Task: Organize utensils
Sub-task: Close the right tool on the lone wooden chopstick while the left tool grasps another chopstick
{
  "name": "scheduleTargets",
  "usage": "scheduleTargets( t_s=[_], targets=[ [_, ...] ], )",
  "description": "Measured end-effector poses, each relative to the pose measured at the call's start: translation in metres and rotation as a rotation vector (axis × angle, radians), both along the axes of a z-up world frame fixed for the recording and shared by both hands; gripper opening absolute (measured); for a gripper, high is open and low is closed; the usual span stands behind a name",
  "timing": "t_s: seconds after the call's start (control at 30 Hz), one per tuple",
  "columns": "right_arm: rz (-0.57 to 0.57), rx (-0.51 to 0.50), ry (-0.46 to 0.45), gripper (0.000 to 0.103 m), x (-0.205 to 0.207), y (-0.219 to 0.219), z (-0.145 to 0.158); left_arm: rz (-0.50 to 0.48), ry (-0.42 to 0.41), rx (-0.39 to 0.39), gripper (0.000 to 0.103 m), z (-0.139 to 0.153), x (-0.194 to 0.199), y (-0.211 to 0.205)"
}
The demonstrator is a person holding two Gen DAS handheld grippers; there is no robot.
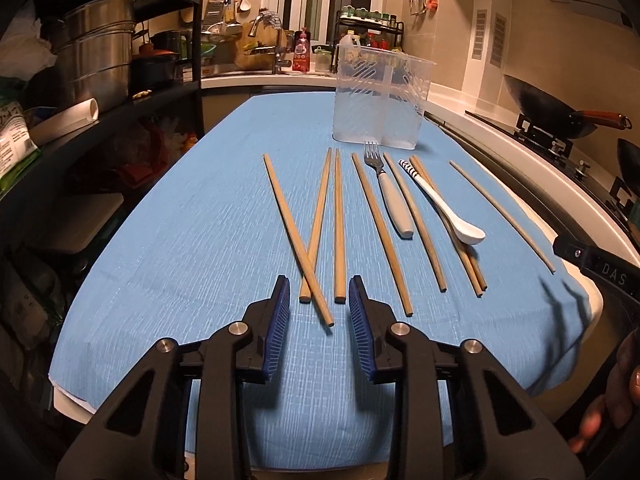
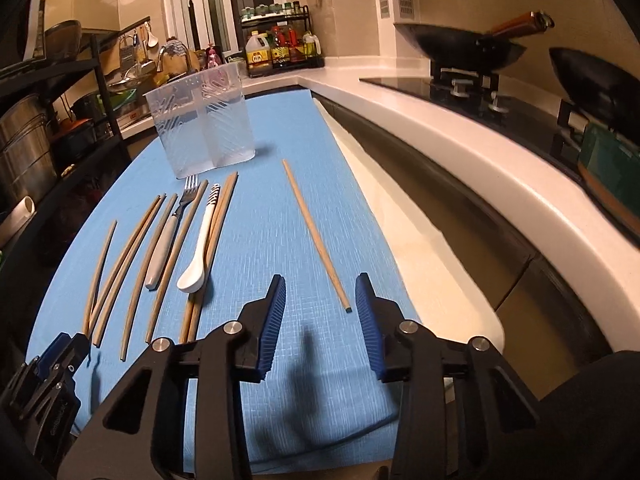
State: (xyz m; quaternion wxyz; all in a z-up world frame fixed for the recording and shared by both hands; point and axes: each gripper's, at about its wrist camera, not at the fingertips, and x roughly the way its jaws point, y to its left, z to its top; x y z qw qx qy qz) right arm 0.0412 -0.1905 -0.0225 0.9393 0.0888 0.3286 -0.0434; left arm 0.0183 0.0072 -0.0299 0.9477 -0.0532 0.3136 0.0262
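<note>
Several wooden chopsticks [image 1: 339,224] lie in a row on the blue cloth [image 1: 200,240], with a grey-handled fork [image 1: 390,196] and a white spoon [image 1: 448,208] among them. A clear plastic utensil holder [image 1: 382,100] stands upright behind them. My left gripper [image 1: 319,292] is open and empty, just short of the near chopstick ends. My right gripper [image 2: 321,292] is open and empty, near the close end of a lone chopstick [image 2: 316,236]. The fork [image 2: 168,240], spoon [image 2: 200,248] and holder [image 2: 200,124] lie to its left. The left gripper [image 2: 64,348] shows at the lower left.
A black shelf rack [image 1: 100,80] with steel pots stands on the left. A white counter [image 2: 440,128] with a stove and woks [image 2: 468,46] runs along the right. A sink and bottles are at the back.
</note>
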Motion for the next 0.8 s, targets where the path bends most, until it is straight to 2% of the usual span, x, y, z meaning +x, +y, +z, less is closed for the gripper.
scheduleTargets(
  t_s=[0.17,0.3,0.37,0.4,0.43,0.47,0.53,0.63,0.8],
  targets=[
    [-0.026,0.059,0.081,0.037,0.015,-0.008,-0.019,-0.011,-0.011,0.032,0.031,-0.002,0.007,-0.004],
    [-0.006,0.012,0.087,0.034,0.018,0.0,-0.022,0.008,0.005,0.055,0.031,-0.009,0.014,-0.005],
    [0.003,-0.005,0.088,0.02,0.018,0.003,-0.022,0.024,-0.002,0.069,0.03,-0.01,0.012,-0.005],
    [0.019,-0.004,0.089,0.015,0.018,0.005,-0.022,0.027,-0.006,0.073,0.024,-0.01,0.011,-0.004],
    [0.036,-0.001,0.091,0.004,0.018,0.007,-0.022,0.026,-0.013,0.071,0.015,-0.009,0.009,-0.003],
    [0.062,-0.002,0.091,0.004,0.017,0.01,-0.022,0.03,-0.024,0.073,0.014,-0.009,0.007,-0.002],
    [0.1,-0.02,0.085,0.004,0.015,0.019,-0.021,0.04,-0.053,0.084,0.008,-0.006,-0.001,0.001],
    [0.147,-0.025,0.071,0.004,0.011,0.029,-0.018,0.06,-0.09,0.109,0.006,-0.002,-0.01,0.004],
    [0.159,-0.014,0.091,0.005,0.01,0.032,-0.021,0.09,-0.035,0.093,0.006,-0.01,-0.007,0.014]
  ],
)
